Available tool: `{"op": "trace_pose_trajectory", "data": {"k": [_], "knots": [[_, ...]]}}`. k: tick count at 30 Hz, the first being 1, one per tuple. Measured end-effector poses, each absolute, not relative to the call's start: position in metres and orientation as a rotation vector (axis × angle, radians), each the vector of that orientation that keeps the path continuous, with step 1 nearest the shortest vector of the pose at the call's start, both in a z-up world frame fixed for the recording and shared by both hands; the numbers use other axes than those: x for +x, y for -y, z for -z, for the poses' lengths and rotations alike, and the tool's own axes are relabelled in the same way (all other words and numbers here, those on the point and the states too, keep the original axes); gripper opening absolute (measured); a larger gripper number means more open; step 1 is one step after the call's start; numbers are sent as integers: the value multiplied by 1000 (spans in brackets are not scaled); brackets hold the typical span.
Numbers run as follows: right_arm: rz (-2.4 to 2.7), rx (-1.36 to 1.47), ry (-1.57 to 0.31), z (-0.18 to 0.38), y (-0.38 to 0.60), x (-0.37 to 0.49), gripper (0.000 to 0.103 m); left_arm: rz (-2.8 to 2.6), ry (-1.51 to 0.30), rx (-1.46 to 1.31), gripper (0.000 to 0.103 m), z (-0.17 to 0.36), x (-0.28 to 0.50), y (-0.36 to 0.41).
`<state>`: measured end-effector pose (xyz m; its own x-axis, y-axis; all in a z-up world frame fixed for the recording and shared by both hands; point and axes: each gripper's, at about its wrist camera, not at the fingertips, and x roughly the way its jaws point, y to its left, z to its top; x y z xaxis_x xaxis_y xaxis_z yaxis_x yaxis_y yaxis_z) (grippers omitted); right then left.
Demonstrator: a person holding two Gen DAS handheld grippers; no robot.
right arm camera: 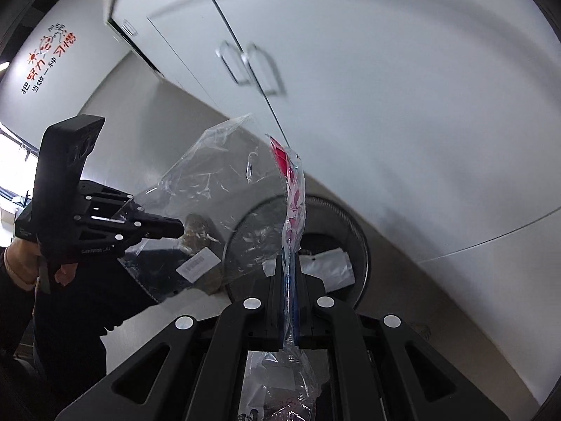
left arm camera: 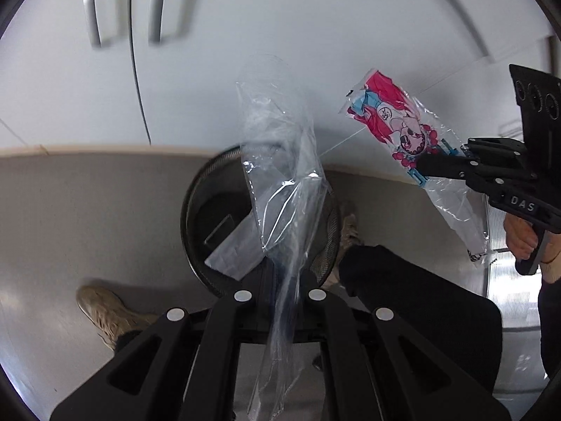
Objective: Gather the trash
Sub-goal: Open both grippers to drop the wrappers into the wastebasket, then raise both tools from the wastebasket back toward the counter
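- Trash: clear plastic bag (left arm camera: 280, 175) pinched in the left hand-held gripper (left arm camera: 280, 280) above the bin.
- Printed pink wrapper (right arm camera: 293, 203) pinched in the right hand-held gripper (right arm camera: 290, 280).
- Black mesh wastebasket (left arm camera: 191, 207) on the floor holds pale wrappers (right arm camera: 328, 266).

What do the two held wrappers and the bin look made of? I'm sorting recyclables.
Clear bag in the left gripper: thin glossy plastic film, see-through, creased. Printed wrapper in the right gripper: similar film, pink and blue print. Wastebasket: apparently black metal mesh, judging by its perforated wall.
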<state>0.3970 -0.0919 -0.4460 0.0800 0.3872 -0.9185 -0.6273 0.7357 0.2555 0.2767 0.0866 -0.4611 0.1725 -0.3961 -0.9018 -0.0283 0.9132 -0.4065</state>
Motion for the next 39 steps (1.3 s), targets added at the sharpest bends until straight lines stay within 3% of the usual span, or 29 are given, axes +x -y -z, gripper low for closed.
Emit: {"op": "trace_pose_trajectory", "data": {"k": [7, 9, 10, 11, 12, 13, 15, 16, 17, 23, 39], "knots": [[-791, -282, -1379, 501, 75, 405, 9, 256, -1463, -406, 4, 508, 302, -77], [-790, -296, -1403, 512, 72, 407, 15, 277, -1475, -399, 8, 510, 309, -72], [-794, -297, -1415, 515, 70, 408, 24, 286, -1488, -377, 9, 512, 310, -68], [-801, -295, -1420, 517, 70, 410, 40, 288, -1503, -342, 25, 512, 315, -69], [-816, -287, -1418, 517, 70, 412, 48, 276, -1517, -282, 56, 513, 316, -64], [-818, -282, -1414, 516, 70, 411, 58, 259, -1516, -248, 80, 512, 315, -62], [-818, -287, -1407, 514, 69, 412, 62, 247, -1509, -244, 85, 509, 315, -62], [-814, -294, -1403, 513, 70, 412, 68, 249, -1523, -246, 89, 509, 316, -62], [-810, -300, -1398, 512, 70, 412, 74, 239, -1537, -231, 100, 510, 316, -62], [-809, -309, -1381, 504, 68, 414, 94, 243, -1548, -222, 98, 506, 316, -58], [-799, -364, -1346, 475, 63, 397, 94, 237, -1478, -215, 98, 457, 313, -82]]}}
